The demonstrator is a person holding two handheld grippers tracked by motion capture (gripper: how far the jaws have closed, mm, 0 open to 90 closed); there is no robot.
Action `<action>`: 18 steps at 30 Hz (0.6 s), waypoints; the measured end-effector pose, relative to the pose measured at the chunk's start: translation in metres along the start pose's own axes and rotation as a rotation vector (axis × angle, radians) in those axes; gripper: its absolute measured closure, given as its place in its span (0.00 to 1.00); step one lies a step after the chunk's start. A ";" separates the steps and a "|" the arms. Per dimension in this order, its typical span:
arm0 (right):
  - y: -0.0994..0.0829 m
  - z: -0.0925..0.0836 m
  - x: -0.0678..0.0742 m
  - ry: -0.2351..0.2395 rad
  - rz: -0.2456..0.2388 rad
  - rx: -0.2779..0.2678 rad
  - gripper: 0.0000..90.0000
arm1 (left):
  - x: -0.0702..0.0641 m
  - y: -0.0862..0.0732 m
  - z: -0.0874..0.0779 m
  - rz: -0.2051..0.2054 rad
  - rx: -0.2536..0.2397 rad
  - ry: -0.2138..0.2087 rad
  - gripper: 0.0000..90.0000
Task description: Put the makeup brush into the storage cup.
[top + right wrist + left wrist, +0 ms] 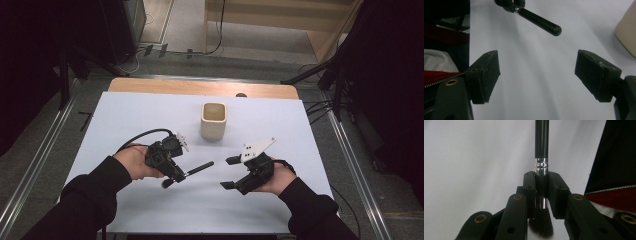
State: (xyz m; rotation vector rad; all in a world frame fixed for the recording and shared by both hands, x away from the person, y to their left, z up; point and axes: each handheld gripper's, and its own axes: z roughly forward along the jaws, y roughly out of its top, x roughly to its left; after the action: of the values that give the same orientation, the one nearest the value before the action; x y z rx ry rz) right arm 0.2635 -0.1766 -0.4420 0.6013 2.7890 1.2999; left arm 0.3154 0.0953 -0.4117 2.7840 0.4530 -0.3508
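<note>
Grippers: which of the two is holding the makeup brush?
The left gripper: its jaws are clamped on the brush's metal ferrule. The right gripper has its jaws spread wide with nothing between them.

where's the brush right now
High view: the brush is clamped in the left gripper, left of centre on the white table, handle pointing toward the right gripper.

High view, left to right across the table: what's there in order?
Left tool shut on the makeup brush, whose handle points right → beige cup, farther back → right tool, jaws open with nothing between them. All over the white table cover.
</note>
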 end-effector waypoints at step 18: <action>0.008 0.026 -0.001 0.081 -0.014 0.039 0.26 | -0.003 0.008 0.017 0.139 0.127 -0.138 0.86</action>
State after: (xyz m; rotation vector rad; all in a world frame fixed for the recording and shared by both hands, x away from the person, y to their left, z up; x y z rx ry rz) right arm 0.2715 -0.1528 -0.4536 0.5417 2.8843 1.2991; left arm 0.3118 0.0819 -0.4245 2.8687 0.2108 -0.5522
